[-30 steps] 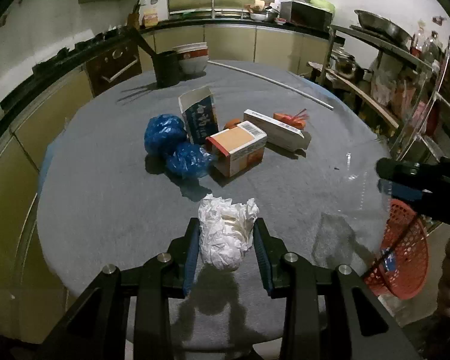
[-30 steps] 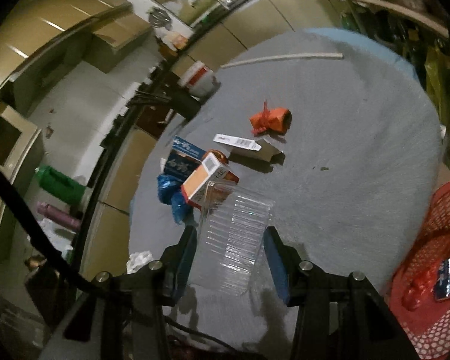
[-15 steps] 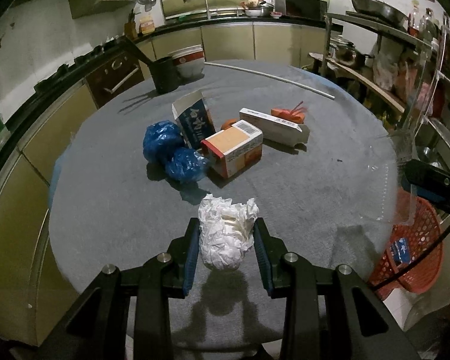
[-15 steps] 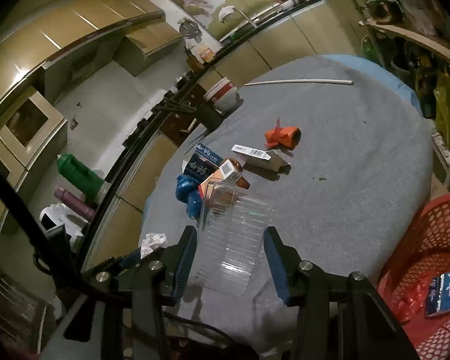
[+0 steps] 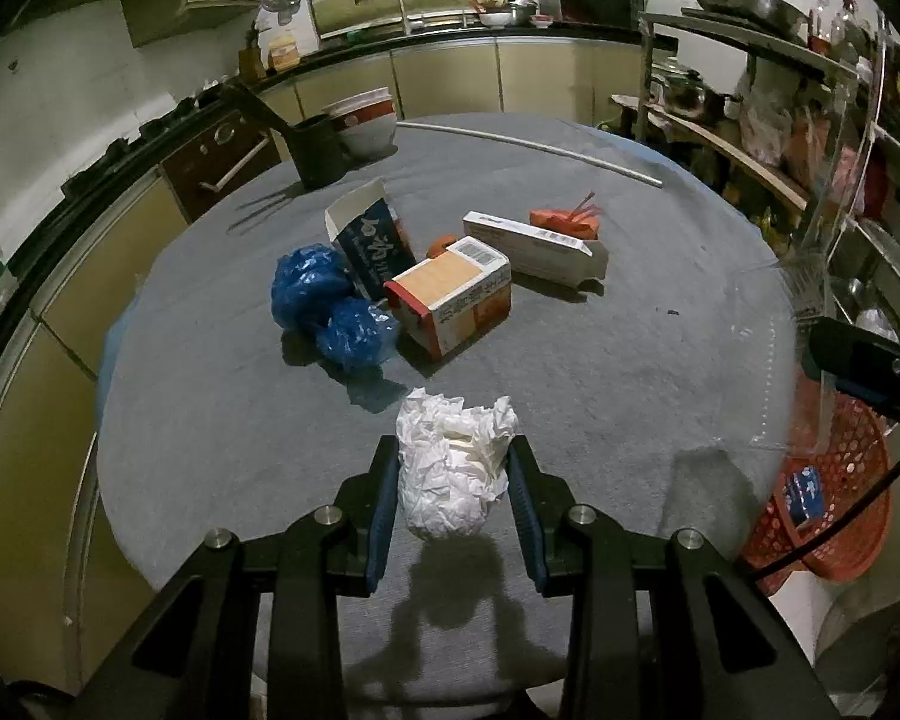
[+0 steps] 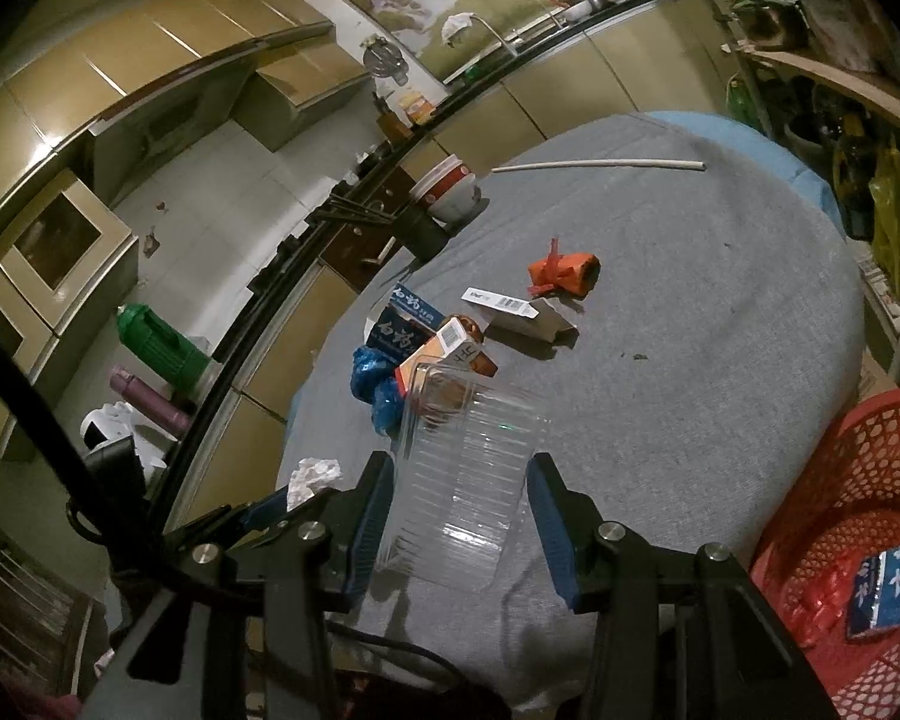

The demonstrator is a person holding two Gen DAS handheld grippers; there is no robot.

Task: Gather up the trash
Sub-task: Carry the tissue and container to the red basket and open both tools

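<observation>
My left gripper (image 5: 453, 498) clamps one paper wad (image 5: 450, 468), my right gripper (image 6: 457, 516) one clear tray (image 6: 459, 468), above bare table edge (image 5: 600, 396); three boxes (image 5: 450, 294) remain mid-table.

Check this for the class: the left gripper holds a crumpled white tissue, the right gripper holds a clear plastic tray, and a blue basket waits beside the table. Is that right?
One detail is wrong: the basket is red, not blue, as the right wrist view shows. The rest stands: the left gripper holds the crumpled white tissue, and the right gripper holds the clear plastic tray beside the table.
</observation>
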